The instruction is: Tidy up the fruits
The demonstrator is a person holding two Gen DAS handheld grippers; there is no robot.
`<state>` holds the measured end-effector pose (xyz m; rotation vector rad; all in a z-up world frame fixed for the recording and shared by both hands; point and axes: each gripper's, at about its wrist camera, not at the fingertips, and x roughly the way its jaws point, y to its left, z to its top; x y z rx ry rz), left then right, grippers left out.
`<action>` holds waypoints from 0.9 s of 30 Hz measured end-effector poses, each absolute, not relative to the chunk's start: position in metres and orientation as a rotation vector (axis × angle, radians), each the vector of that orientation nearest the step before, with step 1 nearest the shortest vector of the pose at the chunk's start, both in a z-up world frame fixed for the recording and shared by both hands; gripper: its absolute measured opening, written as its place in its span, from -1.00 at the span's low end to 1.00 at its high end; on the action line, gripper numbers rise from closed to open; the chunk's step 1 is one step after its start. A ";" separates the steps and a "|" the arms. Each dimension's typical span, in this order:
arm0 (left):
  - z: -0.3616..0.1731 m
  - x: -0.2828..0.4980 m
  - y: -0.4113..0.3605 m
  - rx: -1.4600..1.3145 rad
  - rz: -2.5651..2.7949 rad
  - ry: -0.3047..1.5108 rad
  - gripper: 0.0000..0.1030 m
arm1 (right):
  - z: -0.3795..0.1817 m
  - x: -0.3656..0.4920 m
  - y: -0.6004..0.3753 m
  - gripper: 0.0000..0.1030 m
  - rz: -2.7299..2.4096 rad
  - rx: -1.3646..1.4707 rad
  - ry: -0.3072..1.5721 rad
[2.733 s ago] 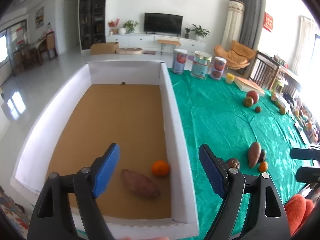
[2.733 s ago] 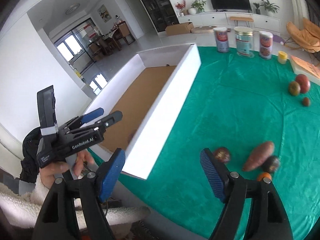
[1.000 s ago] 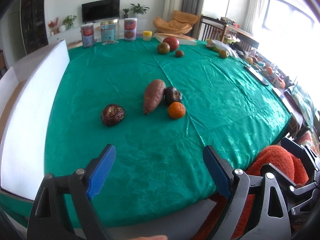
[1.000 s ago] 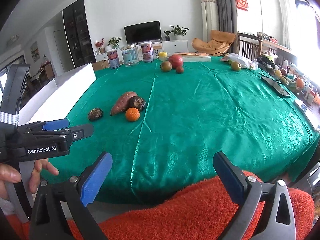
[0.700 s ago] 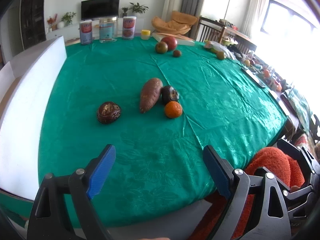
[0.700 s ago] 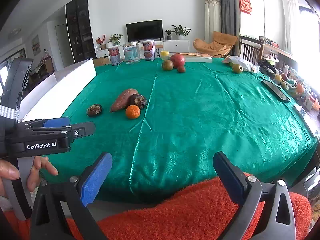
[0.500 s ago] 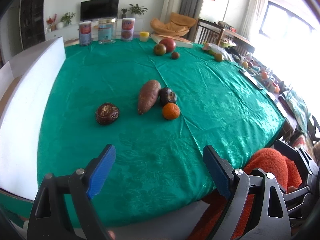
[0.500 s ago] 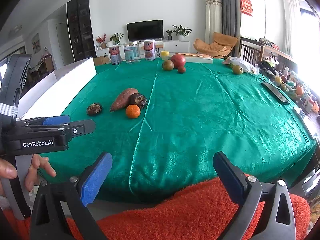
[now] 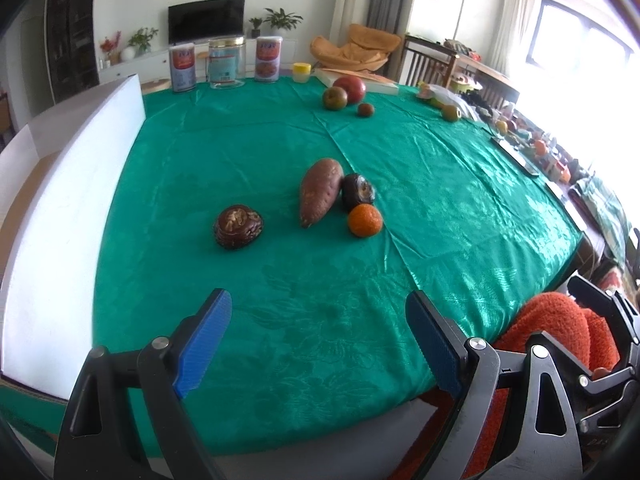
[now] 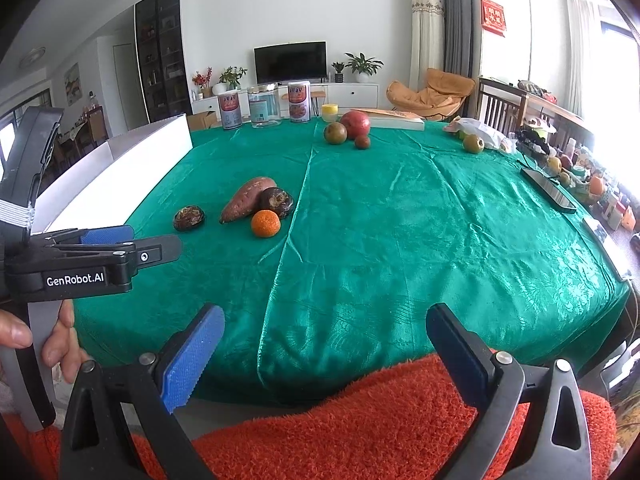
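A glossy green tablecloth (image 9: pixel 440 184) is covering a long table in a bright living room, with a black television (image 10: pixel 290 62) sitting against the far wall. A brown sweet potato (image 9: pixel 319 190), a dark wrinkled fruit (image 9: pixel 357 192) and a small orange tangerine (image 9: pixel 364 220) are lying clustered mid-table, a dark brown rounded fruit (image 9: pixel 237 227) just left of them, beside a white-walled cardboard box (image 9: pixel 60 216). Three tins (image 10: pixel 264 105) are standing far back. The left gripper (image 9: pixel 318 340) and right gripper (image 10: pixel 324 344) are both hanging spread wide, gripping nothing, over the near edge.

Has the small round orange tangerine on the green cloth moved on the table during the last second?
No. The small round orange tangerine lies beside the dark wrinkled fruit and near the reddish-brown sweet potato's tip, as before; only the camera view shifted.
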<state>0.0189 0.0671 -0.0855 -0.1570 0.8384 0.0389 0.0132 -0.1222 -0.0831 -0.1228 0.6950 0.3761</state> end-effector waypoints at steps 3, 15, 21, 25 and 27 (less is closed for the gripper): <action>-0.099 0.020 0.083 -0.179 0.064 0.889 0.75 | -0.084 0.013 -0.123 0.95 0.383 -0.117 0.696; -0.127 0.084 0.117 -0.133 0.079 0.966 0.74 | -0.086 0.018 -0.125 0.95 0.387 -0.110 0.715; -0.138 0.111 0.121 -0.062 0.086 0.982 0.75 | -0.086 0.018 -0.126 0.95 0.385 -0.106 0.716; -0.143 0.116 0.126 -0.050 0.108 0.972 0.99 | -0.087 0.019 -0.127 0.95 0.388 -0.103 0.722; -0.144 0.115 0.126 -0.045 0.107 0.951 0.99 | -0.087 0.020 -0.127 0.95 0.388 -0.099 0.726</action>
